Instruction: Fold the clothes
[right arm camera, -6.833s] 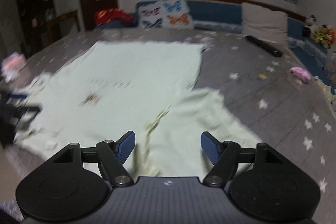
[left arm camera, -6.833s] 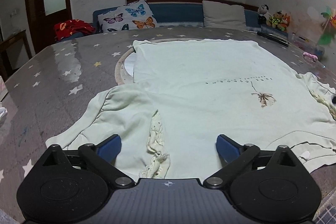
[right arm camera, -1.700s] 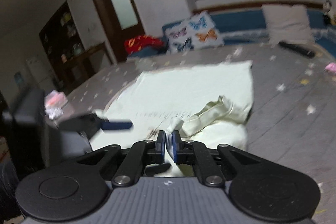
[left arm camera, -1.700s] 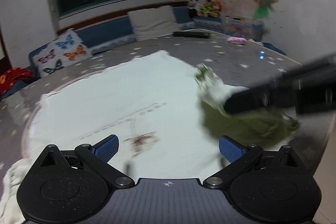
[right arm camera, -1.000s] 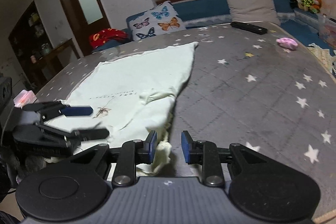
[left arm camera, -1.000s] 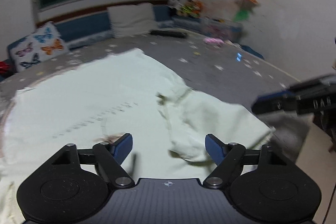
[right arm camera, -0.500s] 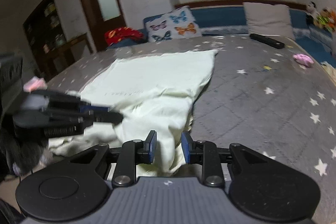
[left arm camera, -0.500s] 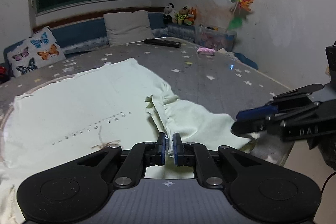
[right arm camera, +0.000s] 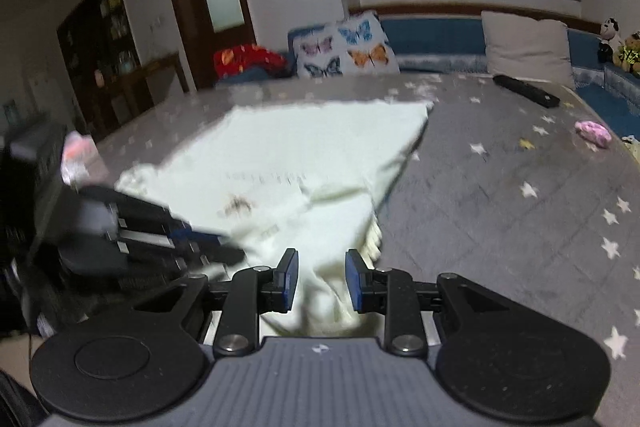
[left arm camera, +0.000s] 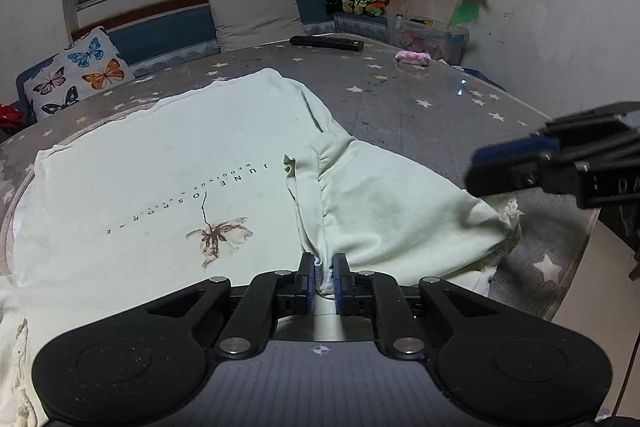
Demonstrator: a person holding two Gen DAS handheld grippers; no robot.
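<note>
Softly bunched pale-green cotton sleeve [left arm camera: 384, 203] pinched in left tongs [left arm camera: 323, 281], opening; right tongs [right arm camera: 322, 281] unclenched.

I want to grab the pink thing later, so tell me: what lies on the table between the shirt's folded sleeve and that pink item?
Nothing: in the left wrist view, only bare star-print table separates the folded sleeve from the pink item.

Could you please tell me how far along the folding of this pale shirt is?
Early. Done: the shirt lies spread print-up on the table, one sleeve flipped inward. In hand: the left gripper pinches a ridge beside that sleeve, its fingers opening slightly; the right gripper straddles cloth. Left: the body folds.
</note>
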